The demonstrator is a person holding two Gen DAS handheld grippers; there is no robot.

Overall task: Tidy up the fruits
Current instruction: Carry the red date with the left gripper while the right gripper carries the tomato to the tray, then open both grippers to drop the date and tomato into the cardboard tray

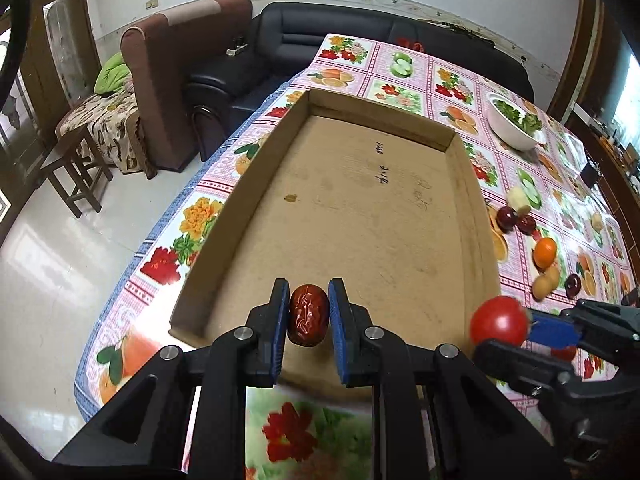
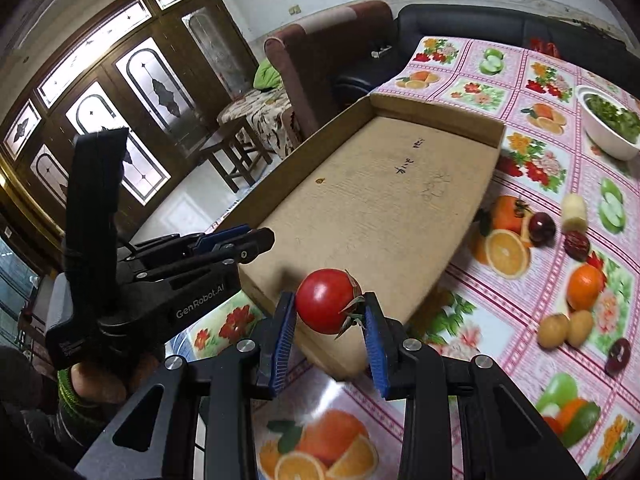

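Observation:
My left gripper [image 1: 309, 307] is shut on a wrinkled red date [image 1: 308, 315] and holds it over the near end of an empty cardboard tray [image 1: 472, 184]. My right gripper [image 2: 330, 308] is shut on a red tomato [image 2: 326, 300] and holds it at the tray's [image 2: 472, 128] near right corner. The tomato [image 1: 499, 320] and right gripper also show at the right of the left wrist view. Loose fruit lies on the tablecloth right of the tray: an orange [image 2: 586, 286], another date [image 2: 576, 245], dark red fruits [image 2: 542, 224], yellow-brown fruits [image 2: 553, 330].
A white bowl of greens [image 2: 608, 128] stands at the table's far right. The table has a fruit-print cloth [image 2: 520, 360]. Beyond its left edge are a brown armchair [image 1: 172, 80], a black sofa [image 1: 312, 28] and a wooden stool [image 1: 76, 168] on the floor.

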